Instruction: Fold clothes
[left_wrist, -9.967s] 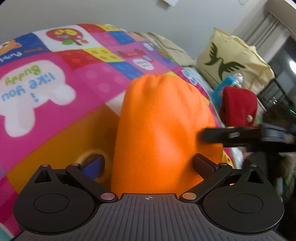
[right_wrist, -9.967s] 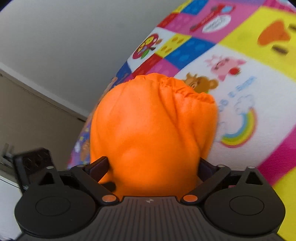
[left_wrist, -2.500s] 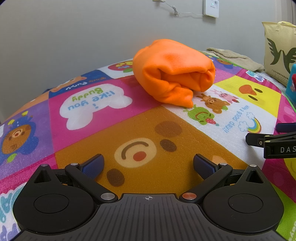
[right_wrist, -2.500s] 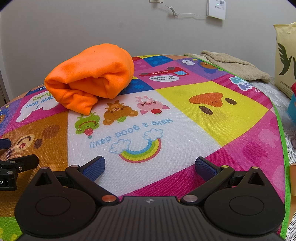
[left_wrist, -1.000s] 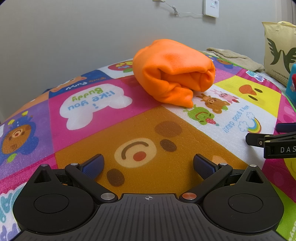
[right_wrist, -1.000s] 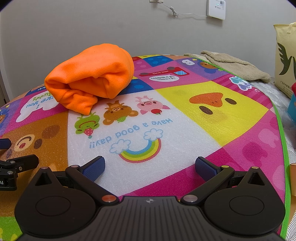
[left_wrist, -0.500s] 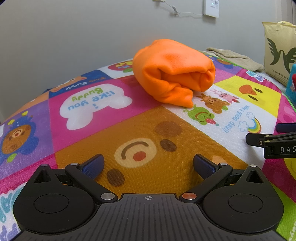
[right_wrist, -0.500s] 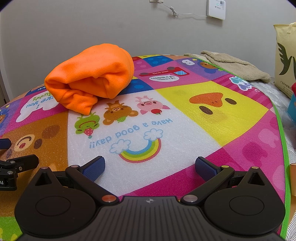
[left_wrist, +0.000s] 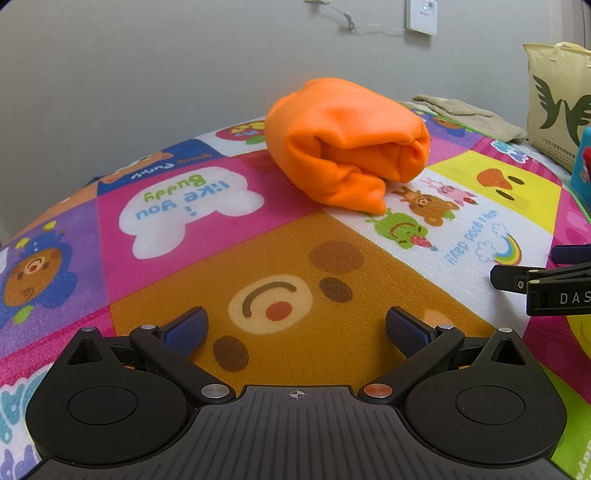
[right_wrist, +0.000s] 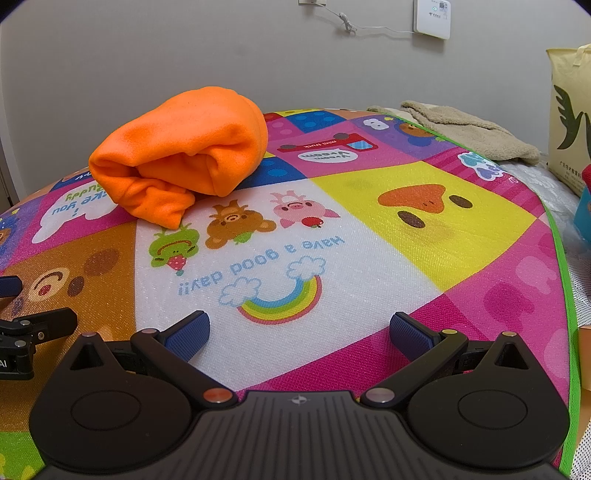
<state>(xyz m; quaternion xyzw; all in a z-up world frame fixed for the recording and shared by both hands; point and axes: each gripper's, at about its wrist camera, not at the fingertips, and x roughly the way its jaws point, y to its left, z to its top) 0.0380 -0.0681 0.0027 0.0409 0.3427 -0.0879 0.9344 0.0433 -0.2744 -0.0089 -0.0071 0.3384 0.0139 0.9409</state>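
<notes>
An orange fleece garment (left_wrist: 343, 144) lies rolled into a thick bundle on the cartoon-patterned play mat (left_wrist: 280, 266), near the mat's far side by the grey wall (left_wrist: 147, 62). The left gripper (left_wrist: 295, 328) rests low over the brown bear panel, jaws spread wide and holding nothing, well apart from the bundle. The right gripper (right_wrist: 299, 332) sits just beside it over the rainbow panel, likewise spread and empty. A beige towel (right_wrist: 465, 129) lies at the mat's far right corner, next to a yellow bag (left_wrist: 557, 99).

A plain grey wall (right_wrist: 147, 55) stands behind, with a white wall box (right_wrist: 432, 18) and thin cable (right_wrist: 347, 24) mounted up high.
</notes>
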